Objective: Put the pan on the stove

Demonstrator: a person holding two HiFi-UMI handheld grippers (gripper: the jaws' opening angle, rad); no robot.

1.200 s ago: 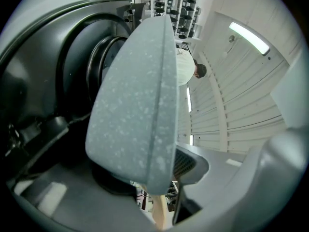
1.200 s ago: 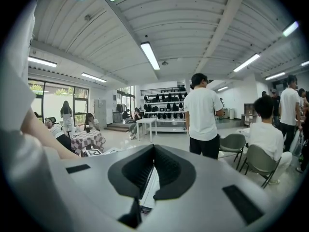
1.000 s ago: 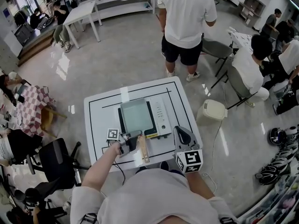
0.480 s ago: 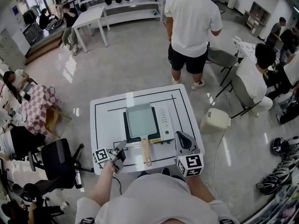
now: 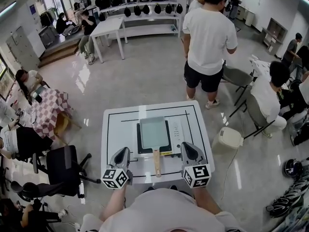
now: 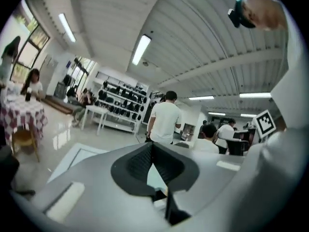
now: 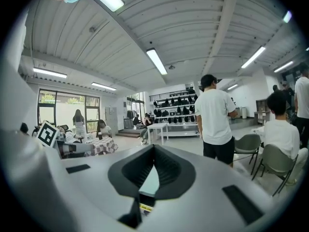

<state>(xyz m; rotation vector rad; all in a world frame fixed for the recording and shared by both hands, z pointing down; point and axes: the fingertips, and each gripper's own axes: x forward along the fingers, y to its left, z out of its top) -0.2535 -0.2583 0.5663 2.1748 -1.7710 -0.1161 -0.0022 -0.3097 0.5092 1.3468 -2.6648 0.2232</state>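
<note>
A grey rectangular pan (image 5: 153, 132) sits on the portable stove (image 5: 176, 131) in the middle of the white table (image 5: 112, 139). Its wooden handle (image 5: 157, 161) points toward me, with nothing touching it. My left gripper (image 5: 123, 150) hovers over the table's near edge, left of the handle and apart from it; its jaws are shut and empty (image 6: 152, 145). My right gripper (image 5: 186, 145) is level with it on the handle's right, also shut and empty (image 7: 153, 147). A sliver of the pan (image 7: 150, 178) shows past the right jaws.
A person in a white shirt (image 5: 210, 37) stands just beyond the table's far edge. A white bin (image 5: 230, 138) stands at the table's right and a black office chair (image 5: 63, 166) at its left. Seated people and chairs fill the right side.
My left gripper let go of the pan handle, swung out to the left and came back to the near edge with its jaws shut. The pan stays on the stove. The right gripper barely moved.
</note>
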